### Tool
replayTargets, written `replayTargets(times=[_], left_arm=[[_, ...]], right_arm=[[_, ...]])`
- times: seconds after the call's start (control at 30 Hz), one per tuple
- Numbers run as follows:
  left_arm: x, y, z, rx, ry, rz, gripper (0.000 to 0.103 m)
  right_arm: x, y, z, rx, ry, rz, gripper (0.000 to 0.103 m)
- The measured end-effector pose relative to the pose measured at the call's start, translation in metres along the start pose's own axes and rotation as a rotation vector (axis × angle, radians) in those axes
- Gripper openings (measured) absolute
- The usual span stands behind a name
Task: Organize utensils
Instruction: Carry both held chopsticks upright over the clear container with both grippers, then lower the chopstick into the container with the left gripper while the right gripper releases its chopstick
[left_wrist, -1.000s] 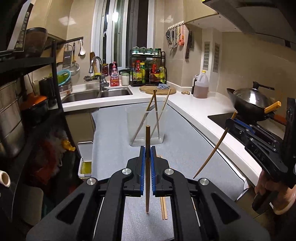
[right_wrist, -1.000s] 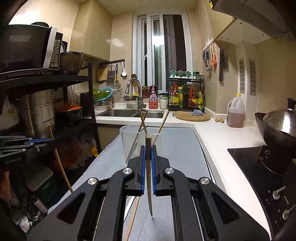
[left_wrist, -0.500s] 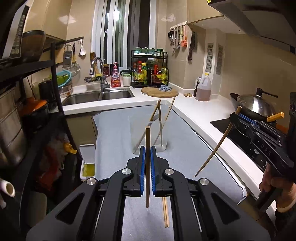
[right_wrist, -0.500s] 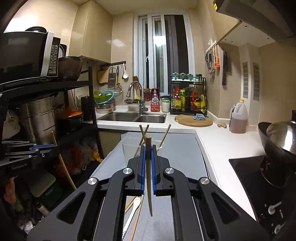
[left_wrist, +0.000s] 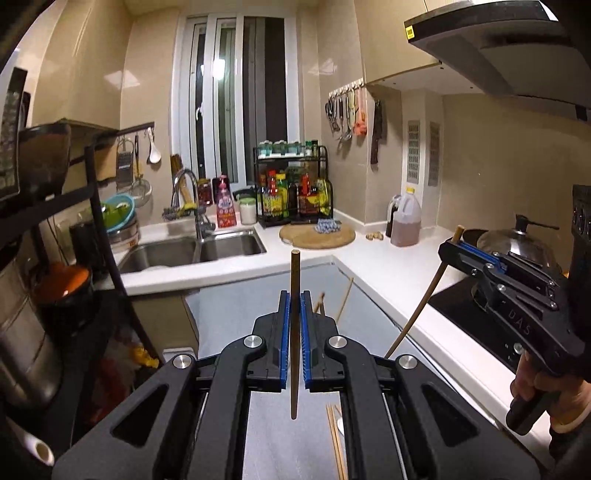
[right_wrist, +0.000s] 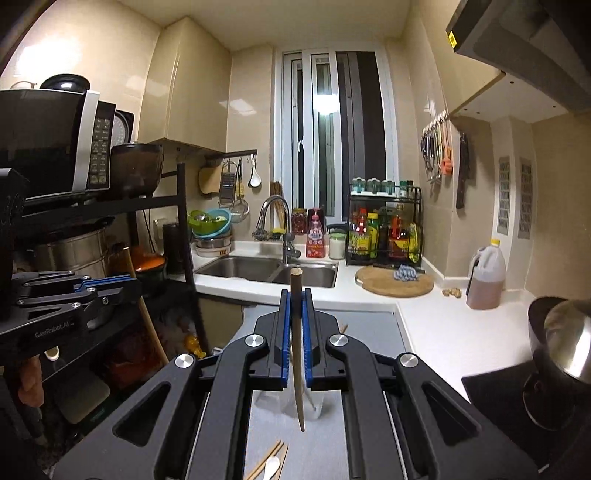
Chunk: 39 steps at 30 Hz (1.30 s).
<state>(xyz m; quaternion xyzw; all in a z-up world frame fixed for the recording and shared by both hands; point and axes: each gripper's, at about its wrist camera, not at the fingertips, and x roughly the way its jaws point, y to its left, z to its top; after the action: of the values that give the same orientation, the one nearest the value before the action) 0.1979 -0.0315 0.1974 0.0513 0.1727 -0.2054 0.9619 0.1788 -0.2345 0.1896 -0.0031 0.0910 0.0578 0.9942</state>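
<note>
Warm, dim indoor light fills both views. A bright glare spot sits on the window (left_wrist: 218, 70), and soft reflections shine on the glossy wall tiles (right_wrist: 48, 55). The shelf (left_wrist: 55, 332) at left lies in deep shadow. Fisheye distortion bends the edges, corners go black, and the wok (right_wrist: 565, 332) is slightly blurred.

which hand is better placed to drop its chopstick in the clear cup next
Probably right: its chopstick hangs in line with the clear cup; from the left gripper the cup's stored chopsticks peek off to the right.
</note>
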Motion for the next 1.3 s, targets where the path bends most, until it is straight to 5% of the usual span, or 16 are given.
replayTargets(times=[0.33,0.63,1.3], left_arm=[[0.044,0.007,0.033,-0.002,-0.057,-0.020,0.006],[0.087,0.008,0.043,-0.004,-0.091,-0.019,0.006],[0.173,0.024,0.007,-0.020,0.014,-0.001,0.006]], right_arm=[[0.046,-0.011,0.031,0.021,-0.047,-0.001,0.006],[0.091,-0.023,0.026,0.036,-0.039,-0.010,0.006],[0.142,-0.036,-0.016,0.065,0.018,-0.001,0.006]])
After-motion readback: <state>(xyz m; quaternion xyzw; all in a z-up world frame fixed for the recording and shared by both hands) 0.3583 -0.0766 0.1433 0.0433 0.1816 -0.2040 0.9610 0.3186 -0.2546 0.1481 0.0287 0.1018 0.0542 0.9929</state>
